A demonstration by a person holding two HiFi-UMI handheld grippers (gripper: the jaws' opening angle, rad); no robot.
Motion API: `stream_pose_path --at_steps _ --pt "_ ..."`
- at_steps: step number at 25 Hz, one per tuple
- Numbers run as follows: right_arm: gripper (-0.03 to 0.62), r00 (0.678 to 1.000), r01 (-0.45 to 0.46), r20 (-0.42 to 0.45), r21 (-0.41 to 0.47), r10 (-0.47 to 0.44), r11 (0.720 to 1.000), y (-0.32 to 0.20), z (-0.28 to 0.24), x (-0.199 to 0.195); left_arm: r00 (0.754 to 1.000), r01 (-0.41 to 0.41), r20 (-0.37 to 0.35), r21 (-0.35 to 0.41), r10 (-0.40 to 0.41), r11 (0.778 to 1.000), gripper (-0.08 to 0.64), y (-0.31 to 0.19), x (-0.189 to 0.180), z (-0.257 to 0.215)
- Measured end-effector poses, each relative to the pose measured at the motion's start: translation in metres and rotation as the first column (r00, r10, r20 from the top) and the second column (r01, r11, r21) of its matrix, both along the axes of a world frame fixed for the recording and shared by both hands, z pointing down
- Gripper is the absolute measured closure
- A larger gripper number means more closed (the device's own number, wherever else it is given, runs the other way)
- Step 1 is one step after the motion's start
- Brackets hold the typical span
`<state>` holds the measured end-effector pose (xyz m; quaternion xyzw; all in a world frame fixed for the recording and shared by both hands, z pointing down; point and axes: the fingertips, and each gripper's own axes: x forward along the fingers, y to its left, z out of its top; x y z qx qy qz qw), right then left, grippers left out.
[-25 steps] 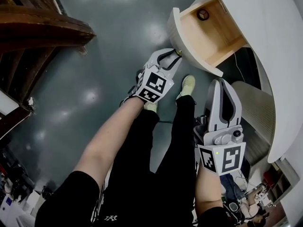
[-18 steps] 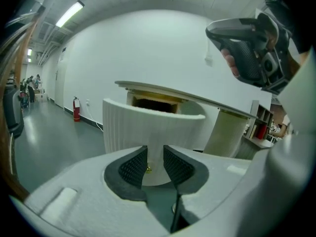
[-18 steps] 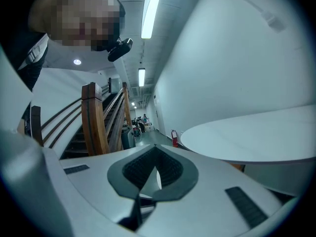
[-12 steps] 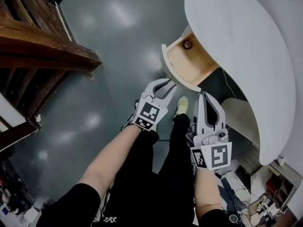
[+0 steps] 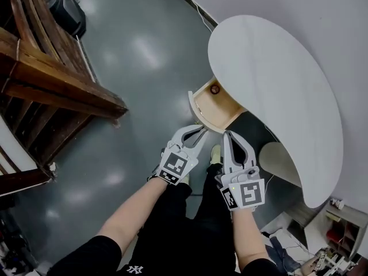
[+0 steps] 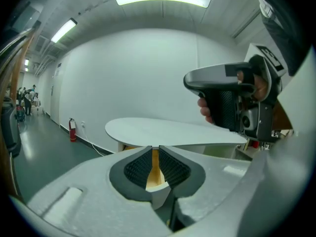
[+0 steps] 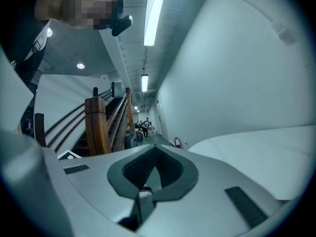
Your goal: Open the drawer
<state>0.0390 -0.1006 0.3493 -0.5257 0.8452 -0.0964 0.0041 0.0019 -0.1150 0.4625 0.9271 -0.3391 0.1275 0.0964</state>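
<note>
The only lettering in sight is a white "NY" emblem [image 5: 133, 267] on the person's black clothing [image 5: 190, 229]. The cube [image 5: 174, 167] on each tongs carries black-and-white square markers and no words. The drawer [image 5: 223, 112] stands open, pulled out from under the white oval worktop [image 5: 276, 91]. In the head view it lies at 12 o'clock from both tongs, just past their tips. Its long axis runs from 1 o'clock, under the worktop, to 7 o'clock, where its curved front faces the person. Its open top faces up, with a small round dark object [image 5: 215, 88] at the far end. The left tongs [image 5: 199, 132] are narrow and closing, with nothing between the pads; the drawer's wood shows through the slit, well beyond. The right tongs [image 5: 228, 135] have their tips together, holding nothing.
</note>
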Motion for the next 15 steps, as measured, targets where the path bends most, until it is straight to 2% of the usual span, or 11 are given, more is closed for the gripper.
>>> stream_pose_path --at_steps 5,15 --pt "0.578 1.000 0.020 -0.014 0.026 -0.019 0.999 0.002 -0.039 -0.002 0.999 0.000 -0.034 0.024 0.001 1.000 0.538 0.010 0.002 -0.056" --pt "0.578 0.999 0.040 -0.023 0.083 -0.038 0.996 0.005 -0.095 0.001 0.995 0.012 -0.095 0.100 -0.003 0.995 0.549 0.016 0.005 -0.151"
